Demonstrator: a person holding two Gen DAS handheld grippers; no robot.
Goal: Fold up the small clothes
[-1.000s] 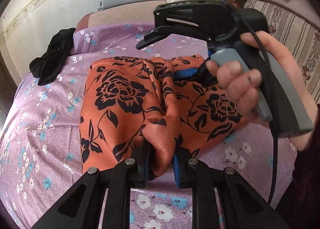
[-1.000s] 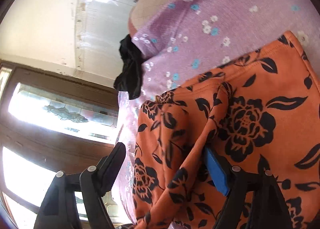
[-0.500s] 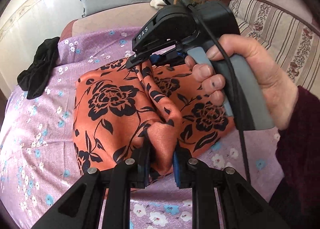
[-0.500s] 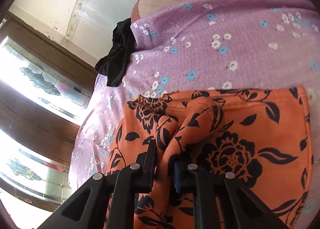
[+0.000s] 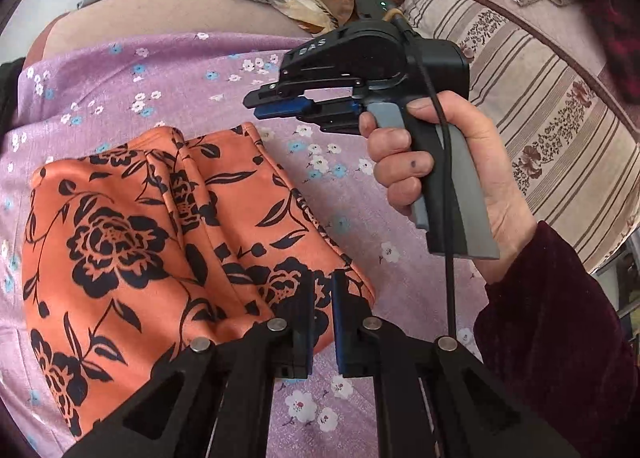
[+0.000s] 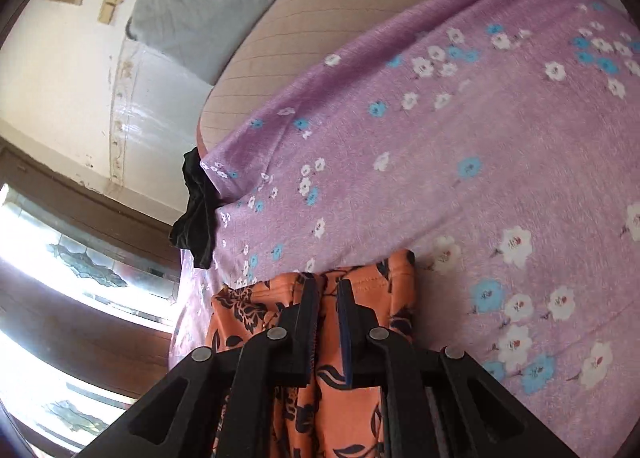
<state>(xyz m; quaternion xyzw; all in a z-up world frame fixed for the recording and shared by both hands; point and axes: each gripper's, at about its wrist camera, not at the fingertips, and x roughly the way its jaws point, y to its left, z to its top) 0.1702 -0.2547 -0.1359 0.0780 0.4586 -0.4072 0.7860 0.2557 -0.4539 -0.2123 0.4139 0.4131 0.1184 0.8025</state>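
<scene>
With your left gripper (image 5: pixel 322 314) and right gripper (image 5: pixel 276 106) both closed and empty over the bed (image 5: pixel 192 86), regrip the orange garment (image 5: pixel 132 226) lying there at matching corners, fingers (image 6: pixel 308 322) square.

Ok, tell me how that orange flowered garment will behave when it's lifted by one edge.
Likely floppy: the orange garment lies in soft ridges on the purple bedspread, so it would probably droop from any held point. Probably light, since it looks thin. Its slight sheen hints that folds may slide open.
</scene>
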